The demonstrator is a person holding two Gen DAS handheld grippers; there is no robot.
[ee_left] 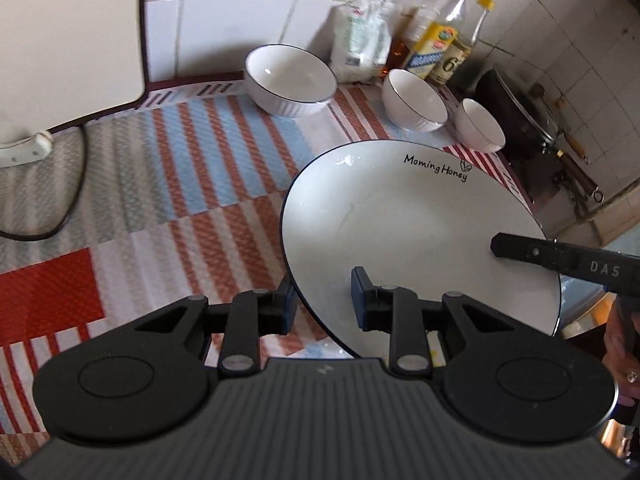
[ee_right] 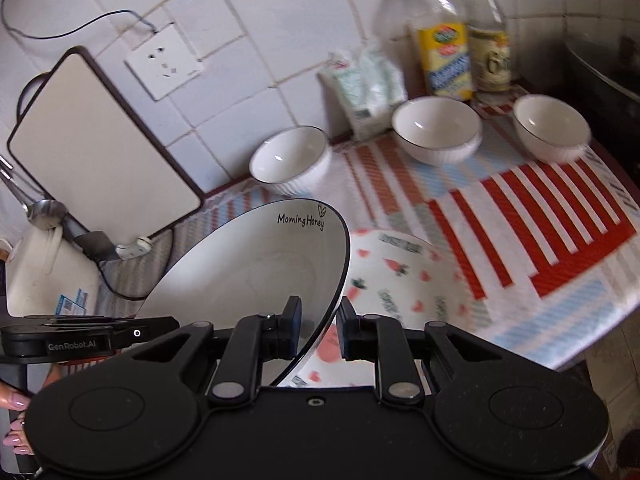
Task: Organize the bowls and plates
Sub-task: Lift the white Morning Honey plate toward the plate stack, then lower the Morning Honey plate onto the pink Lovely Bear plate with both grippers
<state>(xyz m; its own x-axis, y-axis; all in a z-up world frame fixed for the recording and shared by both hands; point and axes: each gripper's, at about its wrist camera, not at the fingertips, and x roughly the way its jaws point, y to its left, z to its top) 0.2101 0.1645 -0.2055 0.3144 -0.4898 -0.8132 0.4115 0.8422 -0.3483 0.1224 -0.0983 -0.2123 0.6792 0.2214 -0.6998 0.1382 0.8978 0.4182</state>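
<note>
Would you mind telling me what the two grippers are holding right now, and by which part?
Both hold the white plate by its rim: the left gripper is clamped on one edge and the right gripper on the opposite edge, carrying it tilted above the counter.

Striped mat bears three white bowls and patterned plate.

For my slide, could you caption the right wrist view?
Both grippers lift the white plate by its rim above the patterned plate.

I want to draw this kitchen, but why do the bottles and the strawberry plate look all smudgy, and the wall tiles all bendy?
Right wrist view: motion blur smears the bottles and patterned plate; left wrist view: the big white plate is sharp; both views: the fisheye lens curves the tile lines.
</note>
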